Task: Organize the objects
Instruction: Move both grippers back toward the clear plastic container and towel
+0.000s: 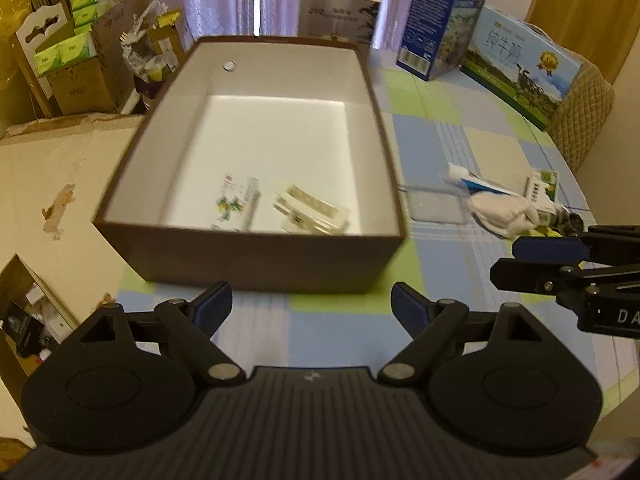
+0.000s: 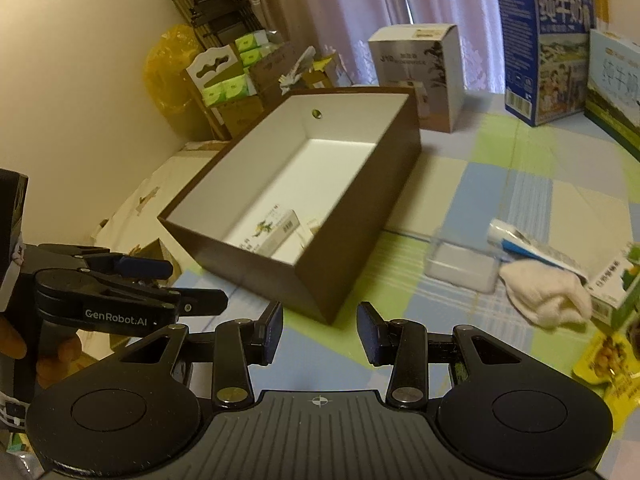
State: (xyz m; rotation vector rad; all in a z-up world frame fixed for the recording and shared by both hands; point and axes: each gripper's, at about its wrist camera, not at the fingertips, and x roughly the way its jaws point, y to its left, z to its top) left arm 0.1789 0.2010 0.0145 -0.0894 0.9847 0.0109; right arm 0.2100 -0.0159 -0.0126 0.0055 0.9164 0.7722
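A brown box (image 1: 256,256) with a white inside stands on the checked tablecloth; in it lie a small green-printed carton (image 1: 232,200) and a white clip-like item (image 1: 312,210). My left gripper (image 1: 312,306) hovers just before its near wall, open and empty. To the right of the brown box (image 2: 352,216) lie a toothpaste tube (image 2: 532,248), a white cloth (image 2: 548,296), a green-and-white carton (image 2: 616,292), a yellow snack packet (image 2: 604,364) and a clear case (image 2: 460,268). My right gripper (image 2: 322,334) is over the cloth near the box's corner, its jaws narrowly apart with nothing between them.
Milk cartons (image 1: 520,72) and a grey-white box (image 1: 340,12) stand at the table's far side. Cardboard boxes with green tissue packs (image 1: 76,52) crowd the floor at the left. A quilted chair back (image 1: 584,120) is at the right. A hand (image 2: 44,356) holds the left gripper.
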